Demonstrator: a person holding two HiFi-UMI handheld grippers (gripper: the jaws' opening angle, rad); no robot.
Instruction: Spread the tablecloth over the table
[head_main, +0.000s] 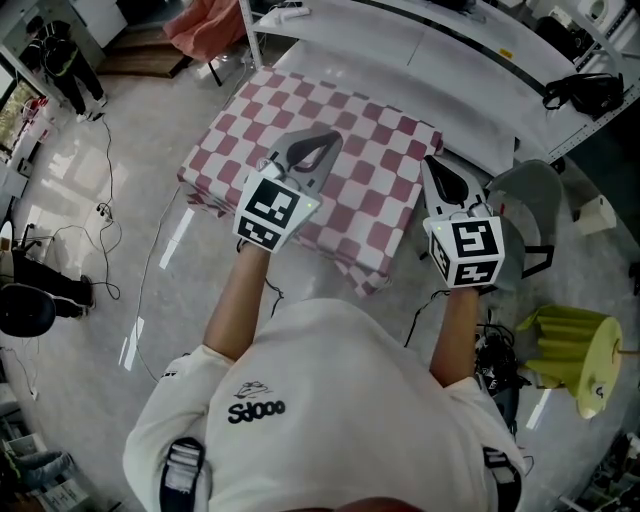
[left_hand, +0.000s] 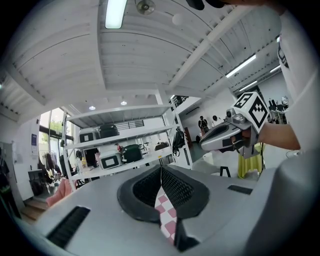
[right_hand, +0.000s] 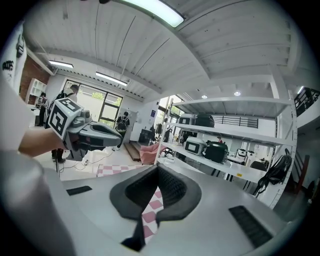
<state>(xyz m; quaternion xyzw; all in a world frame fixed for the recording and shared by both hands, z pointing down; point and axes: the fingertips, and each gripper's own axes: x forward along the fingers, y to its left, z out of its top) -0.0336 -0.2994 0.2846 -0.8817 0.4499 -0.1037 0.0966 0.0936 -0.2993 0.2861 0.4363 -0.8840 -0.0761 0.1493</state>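
In the head view, the tablecloth (head_main: 340, 125), checked red and white, is seen laid out ahead of the person. Its near edge hangs in a loose fold, and the surface beneath it is hidden. The left gripper (head_main: 318, 143) is held over the near middle of the cloth. The right gripper (head_main: 437, 170) is held at the near right corner. A white bench (head_main: 420, 40) runs just beyond the far edge.

In the left gripper view, the left gripper (left_hand: 161, 184) is seen with its jaws pressed together on a narrow strip of tablecloth (left_hand: 166, 216). The right gripper (left_hand: 225, 137) is seen off to the right.

In the right gripper view, the right gripper (right_hand: 157, 182) is likewise seen with its jaws closed on a thin fold of the tablecloth (right_hand: 149, 216). The left gripper (right_hand: 95, 134) is seen to the left, with more cloth below it.

Only a slim edge appears to be pinched in each pair of jaws, so the fabric could be tugged free by a sharp pull. If one side is drawn harder than the other, the cloth may be left skewed or bunched. If it is pulled too far towards the person, the far edge could be dragged off and the surface left bare there.
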